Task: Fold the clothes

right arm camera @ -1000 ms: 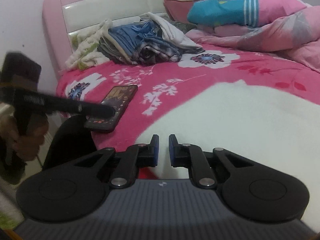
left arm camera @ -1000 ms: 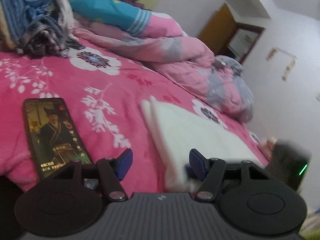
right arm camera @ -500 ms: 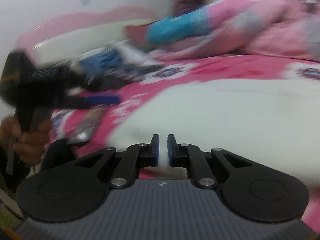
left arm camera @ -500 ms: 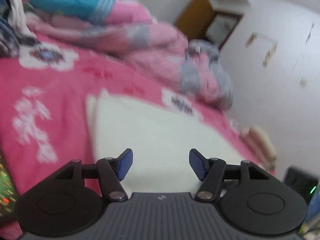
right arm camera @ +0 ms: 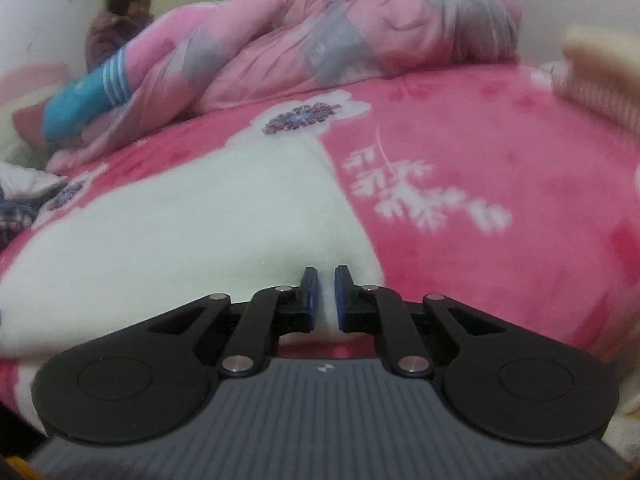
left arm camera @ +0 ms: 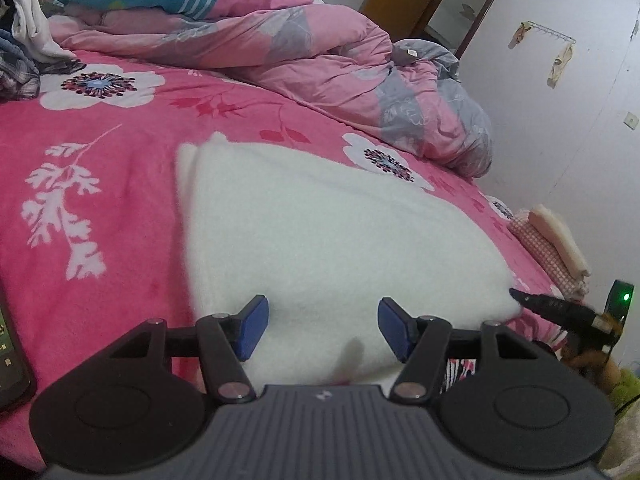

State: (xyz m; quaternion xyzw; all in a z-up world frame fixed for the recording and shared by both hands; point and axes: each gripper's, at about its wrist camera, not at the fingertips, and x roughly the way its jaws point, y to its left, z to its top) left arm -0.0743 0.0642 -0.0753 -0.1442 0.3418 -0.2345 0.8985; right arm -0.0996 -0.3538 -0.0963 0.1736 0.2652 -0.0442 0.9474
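Left gripper (left arm camera: 322,326) fingers apart over white garment (left arm camera: 320,236); only its view shows right gripper (left arm camera: 520,296) fingers together

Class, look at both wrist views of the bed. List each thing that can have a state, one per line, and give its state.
Left gripper: open, holding nothing, over the near edge of the white garment.
Right gripper: shut, at the garment's near right corner.
White garment: spread flat on the pink blanket.
Quilt: bunched up.
Phone: screen lit.
Folded clothes: stacked at the bed's edge.
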